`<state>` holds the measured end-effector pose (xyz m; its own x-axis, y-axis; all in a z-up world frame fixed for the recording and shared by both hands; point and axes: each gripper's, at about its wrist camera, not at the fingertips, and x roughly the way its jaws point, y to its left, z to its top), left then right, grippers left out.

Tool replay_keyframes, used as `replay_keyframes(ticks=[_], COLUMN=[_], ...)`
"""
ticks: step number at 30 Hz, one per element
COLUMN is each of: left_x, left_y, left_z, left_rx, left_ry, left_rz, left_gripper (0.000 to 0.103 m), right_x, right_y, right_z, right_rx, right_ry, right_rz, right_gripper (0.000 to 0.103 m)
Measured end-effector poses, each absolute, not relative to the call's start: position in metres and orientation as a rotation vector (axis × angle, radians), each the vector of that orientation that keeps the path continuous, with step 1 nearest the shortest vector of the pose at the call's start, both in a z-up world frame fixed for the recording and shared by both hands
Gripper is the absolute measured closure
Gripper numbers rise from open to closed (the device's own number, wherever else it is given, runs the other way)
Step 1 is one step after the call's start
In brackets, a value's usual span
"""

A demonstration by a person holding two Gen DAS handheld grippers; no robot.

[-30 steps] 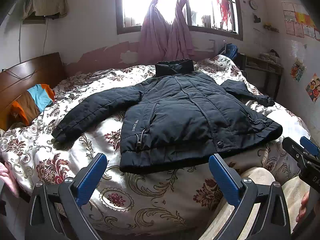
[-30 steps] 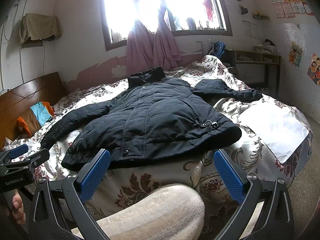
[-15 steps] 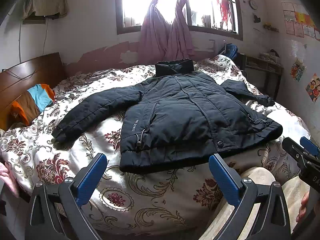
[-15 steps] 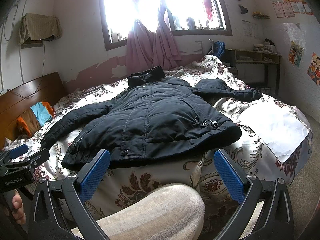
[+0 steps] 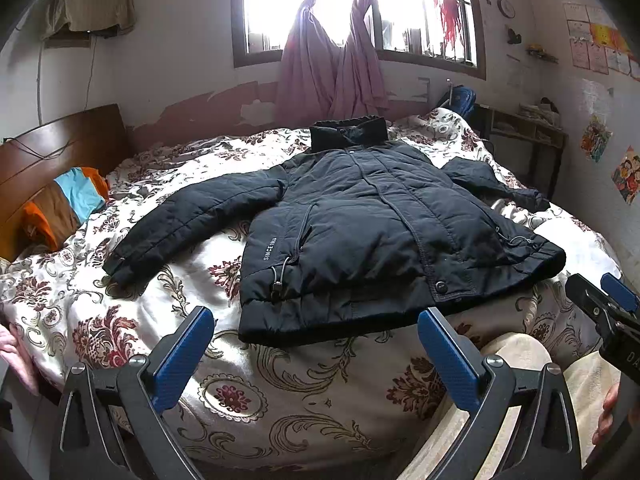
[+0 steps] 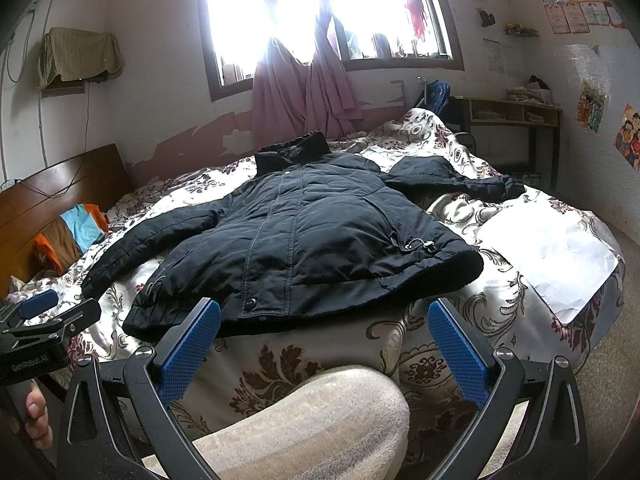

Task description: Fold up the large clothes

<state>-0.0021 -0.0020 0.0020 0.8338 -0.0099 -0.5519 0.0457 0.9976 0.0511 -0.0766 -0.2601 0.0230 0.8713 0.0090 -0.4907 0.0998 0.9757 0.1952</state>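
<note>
A large black padded jacket [image 5: 372, 220] lies front up and spread flat on the bed, collar toward the window, hem toward me, both sleeves stretched out sideways. In the right wrist view the same jacket [image 6: 304, 240] fills the middle. My left gripper [image 5: 316, 344] hangs open just short of the hem, nothing between its blue pads. Open too, my right gripper [image 6: 324, 336] hovers before the hem's right part, above a knee in pale fleece [image 6: 304, 420]. Each gripper shows at the edge of the other's view.
The bed carries a floral quilt [image 5: 280, 392] with a white patch [image 6: 560, 256] at its right corner. A wooden headboard [image 5: 48, 152] and an orange-blue pillow [image 5: 64, 208] are at the left. A desk [image 6: 508, 116] stands by the right wall under the curtained window.
</note>
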Motion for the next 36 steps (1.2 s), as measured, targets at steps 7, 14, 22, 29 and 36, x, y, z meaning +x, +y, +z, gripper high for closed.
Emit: replay_keyframes(ticks=[7,14,22,29,36], left_x=[0.002,0.021,0.057,0.123,0.211], left_y=[-0.002,0.003,-0.002,-0.028,-0.082], left_z=[-0.007,-0.014,0.004,0.024,0.028], left_rx=[0.057,0.036,0.014,0.025,0.018], left_ry=[0.608,0.67,0.691,0.708,0.715], left_rz=[-0.027,-0.016,-0.003,-0.018,-0.098], left_gripper=[0.0,0.0,0.0,0.0,0.0], right_x=[-0.075,-0.066,-0.033,0.023,0.102], right_y=[-0.275,-0.275,-0.304,-0.367,-0.463], right_z=[0.014,0.023,0.035,0.041,0.031], right_rx=[0.229,0.237,0.261,0.257,0.35], right_ry=[0.54,0.573,0.599,0.622,0.638], right_rz=[-0.057,-0.079,-0.108,-0.151,-0.176], right_gripper=[0.001,0.001,0.001,0.001,0.001])
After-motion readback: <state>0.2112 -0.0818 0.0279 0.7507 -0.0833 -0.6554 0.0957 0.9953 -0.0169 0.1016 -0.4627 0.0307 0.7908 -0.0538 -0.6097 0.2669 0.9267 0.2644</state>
